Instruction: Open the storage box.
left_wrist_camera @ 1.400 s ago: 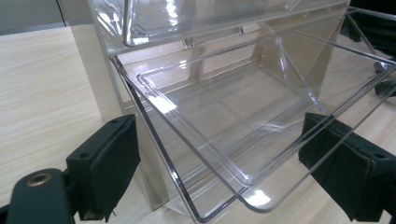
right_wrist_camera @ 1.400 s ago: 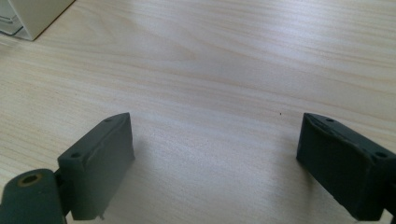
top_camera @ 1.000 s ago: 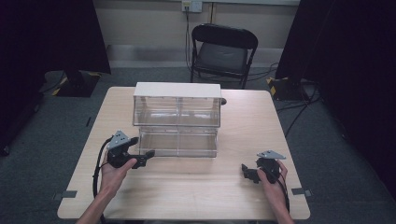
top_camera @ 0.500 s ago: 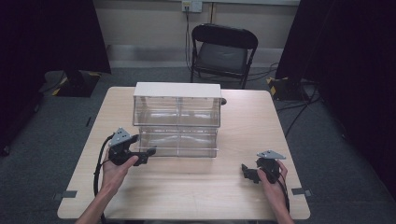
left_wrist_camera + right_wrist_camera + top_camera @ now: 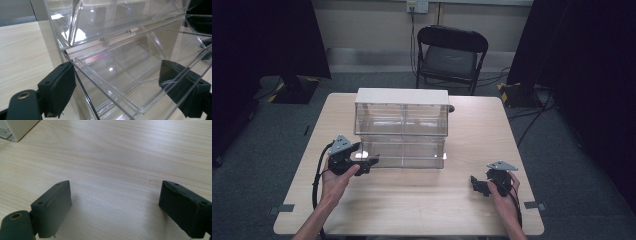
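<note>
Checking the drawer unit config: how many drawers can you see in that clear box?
2 levels: an upper drawer under the white top, pushed in, and a lower drawer pulled out toward the person, its left corner between the left gripper jaws. Dividers hint at side-by-side compartments; I can't tell.

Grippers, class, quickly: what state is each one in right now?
Left gripper: jaws apart around the corner of the clear drawer, not pressing on it.
Right gripper: open, holding nothing, over the table.

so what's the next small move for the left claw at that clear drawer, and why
Probably close the left claw onto the front wall of the lower clear drawer, then pull it toward the table edge. That wall sits between the open jaws, with gaps to the pads on both sides, and the drawer already pokes out of the clear drawer cabinet.
</note>
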A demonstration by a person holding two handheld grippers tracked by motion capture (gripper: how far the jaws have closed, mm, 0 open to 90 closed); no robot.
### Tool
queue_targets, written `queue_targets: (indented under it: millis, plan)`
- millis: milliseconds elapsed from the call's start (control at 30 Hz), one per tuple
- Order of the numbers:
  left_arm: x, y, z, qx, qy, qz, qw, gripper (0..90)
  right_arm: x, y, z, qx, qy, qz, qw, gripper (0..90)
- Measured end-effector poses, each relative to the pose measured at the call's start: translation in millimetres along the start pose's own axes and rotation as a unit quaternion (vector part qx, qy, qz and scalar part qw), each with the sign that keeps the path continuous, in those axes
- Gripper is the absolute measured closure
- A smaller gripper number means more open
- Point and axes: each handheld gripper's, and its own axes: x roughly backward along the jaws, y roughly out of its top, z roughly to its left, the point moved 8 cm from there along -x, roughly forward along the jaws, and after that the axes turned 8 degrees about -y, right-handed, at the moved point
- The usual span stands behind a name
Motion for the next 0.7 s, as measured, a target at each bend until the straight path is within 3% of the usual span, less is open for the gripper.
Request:
queue_targets:
  millis: [700]
  plan:
    - [-1.8, 4.0, 3.3, 0.004, 0.014, -0.006, 0.9999, 14.8, 0.0, 0.0, 0.0, 0.000, 0.000, 0.000, 1.0000, 10.2]
